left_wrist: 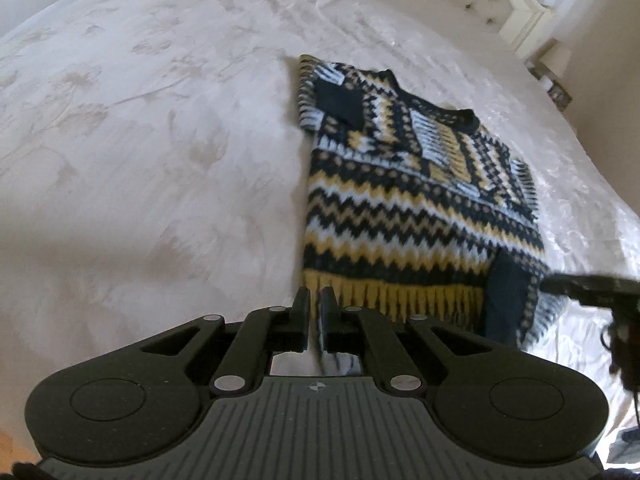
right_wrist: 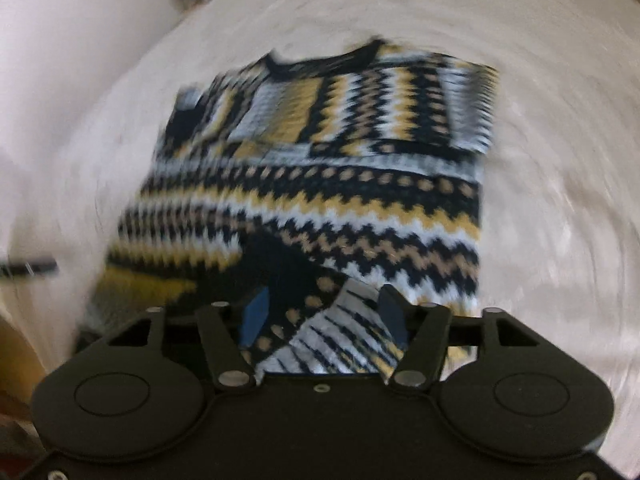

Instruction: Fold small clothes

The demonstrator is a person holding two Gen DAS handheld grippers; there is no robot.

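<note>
Jaws of the left gripper [left_wrist: 315, 312] are pressed nearly together on the hem corner of the patterned sweater [left_wrist: 400, 200], which lies flat on the white bed [left_wrist: 140, 140]. Jaws of the right gripper [right_wrist: 320, 316] stand apart, a folded sleeve cuff [right_wrist: 340, 344] lying loose between them.

- The whole right wrist view is smeared by spin; the knitted sweater [right_wrist: 312, 184] ahead of the right gripper [right_wrist: 320, 316] has streaked edges.
- The sweater's near hem is hidden beneath both gripper bodies.
- The right gripper [left_wrist: 592, 284], right of the left gripper [left_wrist: 316, 312], is blurred and cut off.
</note>
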